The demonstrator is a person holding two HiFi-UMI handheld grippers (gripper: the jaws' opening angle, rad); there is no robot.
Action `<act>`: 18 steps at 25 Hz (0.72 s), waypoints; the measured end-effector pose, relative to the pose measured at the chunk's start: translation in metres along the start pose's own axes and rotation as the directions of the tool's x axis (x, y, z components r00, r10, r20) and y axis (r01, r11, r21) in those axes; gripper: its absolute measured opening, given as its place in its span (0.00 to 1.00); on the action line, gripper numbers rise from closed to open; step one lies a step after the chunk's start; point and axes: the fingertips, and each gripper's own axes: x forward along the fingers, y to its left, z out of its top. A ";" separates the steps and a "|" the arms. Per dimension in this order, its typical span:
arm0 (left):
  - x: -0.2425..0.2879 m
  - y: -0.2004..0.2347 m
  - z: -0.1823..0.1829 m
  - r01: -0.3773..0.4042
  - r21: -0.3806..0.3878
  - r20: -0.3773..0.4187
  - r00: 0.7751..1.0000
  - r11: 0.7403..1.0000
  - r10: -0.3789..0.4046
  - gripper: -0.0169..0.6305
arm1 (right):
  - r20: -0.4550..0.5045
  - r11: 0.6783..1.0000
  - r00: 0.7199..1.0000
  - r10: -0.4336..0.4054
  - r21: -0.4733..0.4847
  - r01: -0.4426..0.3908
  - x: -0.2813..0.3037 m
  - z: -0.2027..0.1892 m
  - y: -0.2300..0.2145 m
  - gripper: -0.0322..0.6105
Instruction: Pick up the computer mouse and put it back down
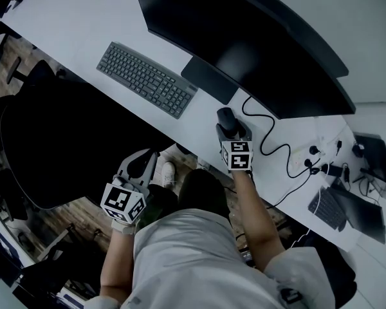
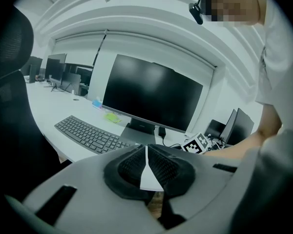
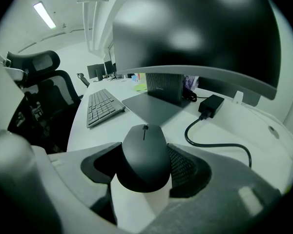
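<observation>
A black computer mouse (image 3: pixel 145 155) rests on the white desk (image 3: pixel 263 130), in front of the monitor's base plate. My right gripper (image 3: pixel 145 168) stands around it with the jaws wide. One pad lies close along the mouse's right side, and a narrow gap shows at the left pad. In the head view the mouse (image 1: pixel 226 116) sits at the tip of the right gripper (image 1: pixel 228 127), near the desk's front edge. My left gripper (image 2: pixel 146 162) is shut with its pads together and nothing between them. It hangs off the desk over the floor, as the left gripper (image 1: pixel 140 165) shows in the head view.
A grey keyboard (image 1: pixel 146 80) lies left of the mouse, and a big curved monitor (image 1: pixel 244 37) on its stand (image 1: pixel 209 79) is behind it. A black cable (image 1: pixel 273 147) with a power adapter (image 3: pixel 211 105) runs to the right. An office chair (image 1: pixel 58 140) stands at the left.
</observation>
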 end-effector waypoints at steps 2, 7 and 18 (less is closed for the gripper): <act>0.003 -0.003 0.005 0.017 0.007 0.008 1.000 1.000 -0.017 0.03 | 0.022 1.000 1.000 0.000 0.009 0.000 -0.010 0.009 -0.001 0.50; 0.010 -0.010 0.017 0.059 0.025 0.023 0.998 0.998 -0.060 0.03 | 0.078 1.000 0.997 0.009 0.022 -0.011 -0.039 0.039 -0.001 0.50; 0.025 -0.042 0.046 0.169 0.113 0.049 0.983 0.979 -0.175 0.03 | 0.232 1.000 0.973 0.009 0.027 -0.015 -0.126 0.097 -0.005 0.50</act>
